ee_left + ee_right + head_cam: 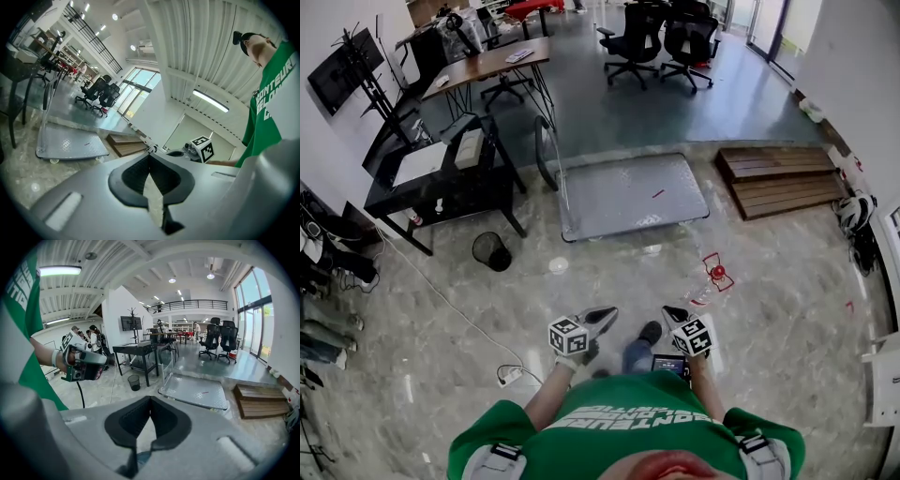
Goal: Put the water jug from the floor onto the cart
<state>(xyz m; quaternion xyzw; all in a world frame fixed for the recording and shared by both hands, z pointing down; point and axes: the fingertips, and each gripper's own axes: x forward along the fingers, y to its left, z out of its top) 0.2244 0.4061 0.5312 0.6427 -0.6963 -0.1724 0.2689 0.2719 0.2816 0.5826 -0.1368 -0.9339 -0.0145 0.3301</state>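
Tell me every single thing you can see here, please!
cart: one, grey, floor centre
water jug: one, apparently clear with a red top, floor near the cart
wooden platform: one, brown, right of cart
desk: one, black, left of cart
bin: one, black, beside desk
office chairs: several, black, far end
shirt: one, green, on person
left gripper: one, grey, shut, empty
right gripper: one, grey, shut, empty
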